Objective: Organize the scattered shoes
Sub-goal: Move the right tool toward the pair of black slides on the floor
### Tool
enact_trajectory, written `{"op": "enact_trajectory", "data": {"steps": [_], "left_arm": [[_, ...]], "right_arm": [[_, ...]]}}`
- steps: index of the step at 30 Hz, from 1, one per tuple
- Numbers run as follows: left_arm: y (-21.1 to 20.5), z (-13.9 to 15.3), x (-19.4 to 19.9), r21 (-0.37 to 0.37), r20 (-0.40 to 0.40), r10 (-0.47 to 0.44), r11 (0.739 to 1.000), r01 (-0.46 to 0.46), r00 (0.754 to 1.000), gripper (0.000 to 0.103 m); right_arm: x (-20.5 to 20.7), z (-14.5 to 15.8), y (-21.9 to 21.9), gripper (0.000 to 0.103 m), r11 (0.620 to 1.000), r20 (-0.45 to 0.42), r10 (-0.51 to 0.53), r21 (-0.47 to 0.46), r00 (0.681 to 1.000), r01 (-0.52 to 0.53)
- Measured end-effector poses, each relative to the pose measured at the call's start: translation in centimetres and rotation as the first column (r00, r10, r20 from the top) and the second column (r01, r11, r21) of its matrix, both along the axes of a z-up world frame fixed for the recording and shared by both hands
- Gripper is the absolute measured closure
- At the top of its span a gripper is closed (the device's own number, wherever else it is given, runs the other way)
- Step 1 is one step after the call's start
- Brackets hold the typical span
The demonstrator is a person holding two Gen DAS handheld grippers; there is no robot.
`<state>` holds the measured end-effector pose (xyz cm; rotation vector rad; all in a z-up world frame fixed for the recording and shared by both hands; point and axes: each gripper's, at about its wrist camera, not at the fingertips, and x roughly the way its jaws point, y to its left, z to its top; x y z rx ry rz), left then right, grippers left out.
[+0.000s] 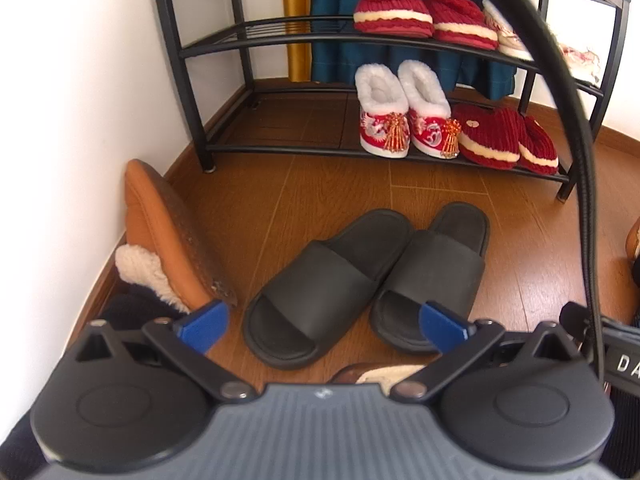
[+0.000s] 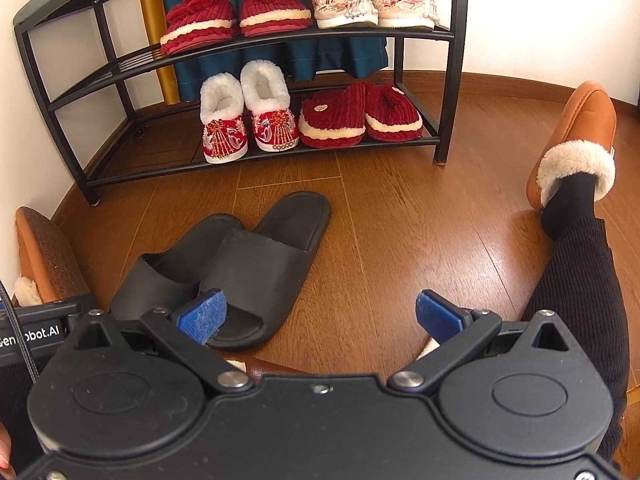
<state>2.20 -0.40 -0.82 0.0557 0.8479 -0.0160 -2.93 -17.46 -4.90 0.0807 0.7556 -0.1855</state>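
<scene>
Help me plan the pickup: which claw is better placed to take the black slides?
Left, probably. The left claw is open with the black slides centred between its fingers; in the right wrist view they lie off to the left of the open right claw.

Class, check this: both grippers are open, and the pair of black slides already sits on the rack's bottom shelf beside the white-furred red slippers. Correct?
Not quite. The black slides lie on the floor in front of the rack, as the right wrist view shows. The rest holds.

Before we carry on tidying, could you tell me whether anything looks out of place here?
Yes: the black slides lie on the floor before the shoe rack, one overlapping the other, while every other pair sits shelved.
</scene>
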Motion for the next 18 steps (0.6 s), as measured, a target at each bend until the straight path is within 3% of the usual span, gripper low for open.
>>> {"op": "enact_trajectory", "data": {"steps": [12,18], "left_arm": [[0.7,-2.4,1.4,-0.064,-0.009,-0.015,0.998,0.014,1.000,0.000],[1.1,-3.9,2.2,-0.036,-0.011,-0.015,0.999,0.014,1.000,0.000]], "right_arm": [[0.9,-1.3,-1.1,0.000,0.999,-0.019,-0.037,0.020,0.999,0.038],[1.5,-2.0,-1.0,0.000,0.999,-0.033,-0.035,0.026,0.999,0.036]]}}
